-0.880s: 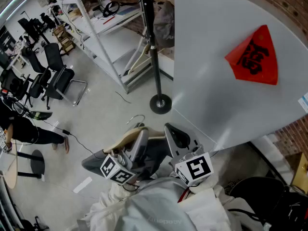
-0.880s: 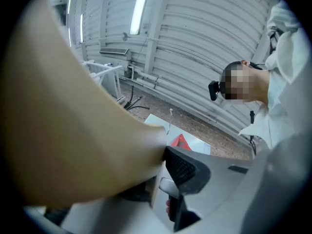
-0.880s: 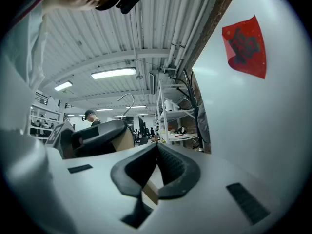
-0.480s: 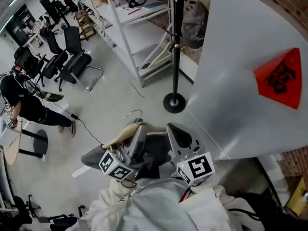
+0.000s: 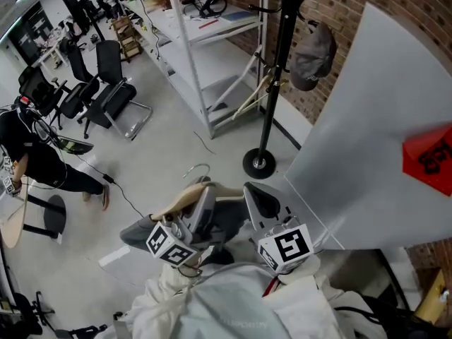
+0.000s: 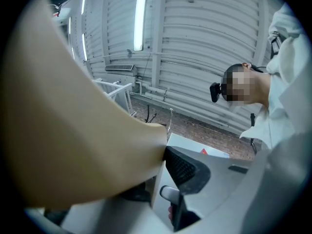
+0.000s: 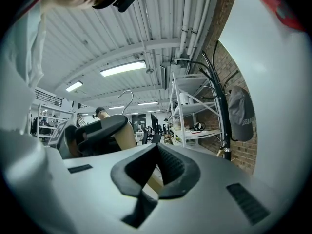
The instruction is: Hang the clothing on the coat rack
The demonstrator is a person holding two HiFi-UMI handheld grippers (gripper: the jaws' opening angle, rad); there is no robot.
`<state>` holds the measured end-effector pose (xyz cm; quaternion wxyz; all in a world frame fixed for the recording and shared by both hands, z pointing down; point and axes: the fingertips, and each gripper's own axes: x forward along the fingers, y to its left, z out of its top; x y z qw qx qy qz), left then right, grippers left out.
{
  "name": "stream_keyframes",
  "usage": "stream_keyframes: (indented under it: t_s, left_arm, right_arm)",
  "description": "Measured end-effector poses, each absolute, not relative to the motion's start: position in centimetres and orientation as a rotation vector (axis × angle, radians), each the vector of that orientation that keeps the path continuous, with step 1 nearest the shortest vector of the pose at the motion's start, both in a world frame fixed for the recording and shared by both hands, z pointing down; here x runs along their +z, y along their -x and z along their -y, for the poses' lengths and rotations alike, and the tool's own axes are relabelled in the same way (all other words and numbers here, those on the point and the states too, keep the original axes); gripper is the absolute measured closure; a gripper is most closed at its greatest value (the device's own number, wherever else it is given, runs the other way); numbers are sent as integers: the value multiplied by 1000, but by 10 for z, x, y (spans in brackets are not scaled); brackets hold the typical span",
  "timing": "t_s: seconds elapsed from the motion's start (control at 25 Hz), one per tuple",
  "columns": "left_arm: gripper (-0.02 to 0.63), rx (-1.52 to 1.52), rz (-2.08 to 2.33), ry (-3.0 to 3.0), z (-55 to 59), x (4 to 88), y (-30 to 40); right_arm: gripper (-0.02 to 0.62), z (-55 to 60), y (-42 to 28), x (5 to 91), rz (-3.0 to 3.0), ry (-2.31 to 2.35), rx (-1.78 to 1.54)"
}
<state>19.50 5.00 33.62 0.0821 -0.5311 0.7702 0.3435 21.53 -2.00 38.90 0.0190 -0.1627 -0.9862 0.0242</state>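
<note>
A wooden hanger (image 5: 185, 198) with a metal hook (image 5: 198, 169) carries a grey garment (image 5: 227, 223) low in the head view. My left gripper (image 5: 204, 198) is shut on the hanger's left arm; in the left gripper view the beige wood (image 6: 73, 130) presses against the black pad (image 6: 185, 167). My right gripper (image 5: 258, 198) is shut on the hanger's right end, and a strip of wood (image 7: 154, 182) shows under its closed pads (image 7: 165, 165). The black coat rack (image 5: 277, 83) stands ahead on its round base (image 5: 259, 163). A grey cap (image 5: 314, 48) hangs from it.
A large white board (image 5: 367, 140) with a red sign (image 5: 431, 157) leans at the right, close to the rack. White metal shelving (image 5: 205, 62) stands behind the rack. Office chairs (image 5: 106, 97) and a person in black (image 5: 35, 168) are at the left. A cable (image 5: 203, 143) lies on the floor.
The view has swung so the coat rack and its cap sit further right and fuller in frame. Both grippers keep the same hold on the hanger.
</note>
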Motion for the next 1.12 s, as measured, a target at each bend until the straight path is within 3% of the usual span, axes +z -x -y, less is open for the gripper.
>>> stream_keyframes:
  t_s: [0.48,1.12]
  left_arm:
    - [509,1007,-2281,1568,-107,322,-92]
    - [509,974,-2342,1436,-206,330,-6]
  right_arm:
    - [571,-43,-102,376,3062,556,40]
    - [571,-135,-14,382,3032,667,32]
